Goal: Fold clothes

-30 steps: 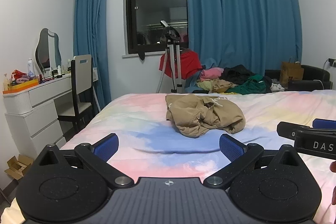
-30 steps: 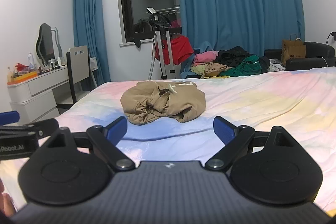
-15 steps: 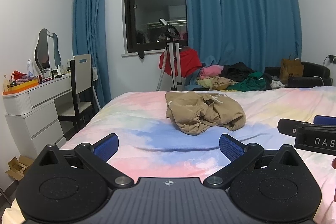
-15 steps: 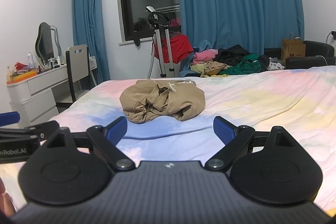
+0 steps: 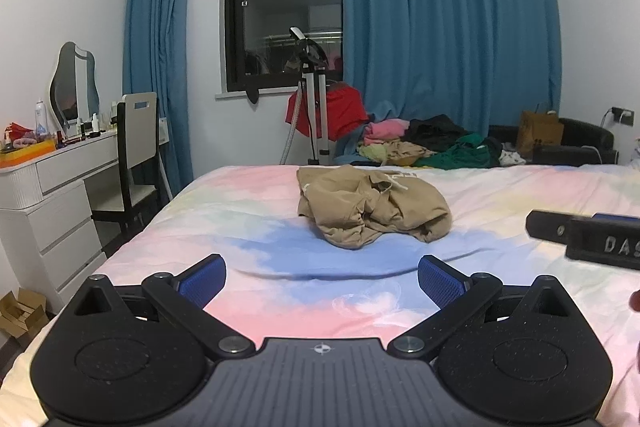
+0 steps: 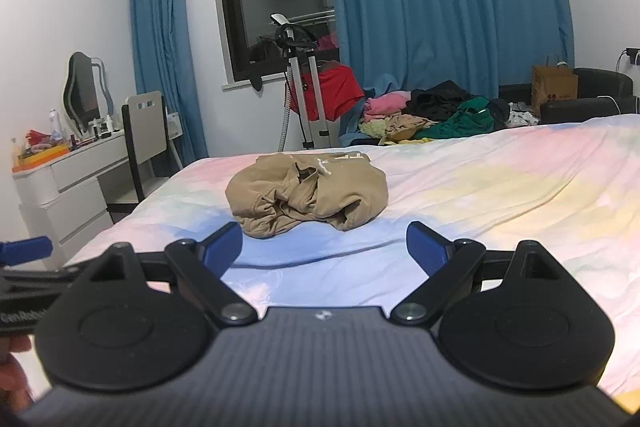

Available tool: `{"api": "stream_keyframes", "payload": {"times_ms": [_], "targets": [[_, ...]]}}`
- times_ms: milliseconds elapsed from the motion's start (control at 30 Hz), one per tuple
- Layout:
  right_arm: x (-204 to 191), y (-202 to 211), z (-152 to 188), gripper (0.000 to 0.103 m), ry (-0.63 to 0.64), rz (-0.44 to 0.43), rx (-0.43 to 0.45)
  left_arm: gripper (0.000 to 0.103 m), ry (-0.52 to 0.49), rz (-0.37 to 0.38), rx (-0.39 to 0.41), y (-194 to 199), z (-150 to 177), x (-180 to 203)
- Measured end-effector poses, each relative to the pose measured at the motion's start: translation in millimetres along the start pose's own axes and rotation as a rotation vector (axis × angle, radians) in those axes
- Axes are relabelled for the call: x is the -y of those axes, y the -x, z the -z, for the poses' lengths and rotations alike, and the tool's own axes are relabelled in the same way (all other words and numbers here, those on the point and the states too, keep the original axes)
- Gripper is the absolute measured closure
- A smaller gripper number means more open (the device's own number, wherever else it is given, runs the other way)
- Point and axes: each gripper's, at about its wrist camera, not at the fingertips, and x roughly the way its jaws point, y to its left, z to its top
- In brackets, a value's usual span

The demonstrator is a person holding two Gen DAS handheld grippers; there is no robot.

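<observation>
The tan garment [image 5: 372, 211] lies crumpled in a loose heap on the bed [image 5: 248, 219], nearer the far edge than the near one and closer to the left edge than the right. A white drawstring shows on its top folds. It is unfolded and touches neither gripper.

The left gripper [image 5: 320, 277] hovers over the near part of the bed with its blue-padded fingers spread wide, nothing between them. The right gripper [image 6: 324, 249] hovers beside it, fingers likewise spread wide and empty. Both point toward the garment, which sits well apart from the fingertips. In the left wrist view, part of the right gripper's body enters at the right border.

Bare sheet surrounds the garment on all sides; the widest open stretch runs toward the right edge of the bed.

Past the left edge stand a white dressing table [image 5: 60, 195] and a chair [image 5: 136, 151]. Past the far edge stand a garment steamer [image 5: 312, 99] and a pile of mixed clothes [image 5: 432, 143], in front of blue curtains [image 5: 440, 27].
</observation>
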Motion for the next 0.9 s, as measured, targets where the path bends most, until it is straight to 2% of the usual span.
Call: {"api": "stream_keyframes", "payload": {"times_ms": [133,267,367,433,600,733,833,900], "targets": [[2.9,-2.1,-8.7,0.013,-0.025,0.01,-0.014,0.0,0.005,0.011,-0.043,-22.3,3.4,2.1],[9.6,-8.7,-34.8,0.012,-0.062,0.021,-0.036,0.0,-0.148,0.037,-0.122,-74.3,0.5,20.8],[16.9,-11.8,-44.7,0.012,-0.047,0.029,-0.013,0.0,-0.224,0.046,-0.159,-116.0,-1.3,32.0],[22.3,-16.1,-39.5,0.012,-0.03,0.034,-0.004,0.0,-0.235,0.051,-0.181,-144.8,-3.3,33.9],[40.8,-40.2,-17.5,0.013,-0.127,0.046,-0.098,0.0,-0.192,0.059,-0.21,-222.4,-10.2,27.9],[42.9,-53.1,-12.1,0.013,-0.148,0.041,-0.109,0.001,-0.2,0.062,-0.207,-274.6,-16.0,29.8],[42.1,-68.0,-6.4,0.013,-0.133,0.053,-0.121,0.007,-0.263,0.077,-0.191,-306.9,-16.7,39.1],[44.4,-79.5,-1.3,0.013,-0.145,0.059,-0.146,0.016,-0.264,0.084,-0.214,-328.0,-17.6,42.4]]}}
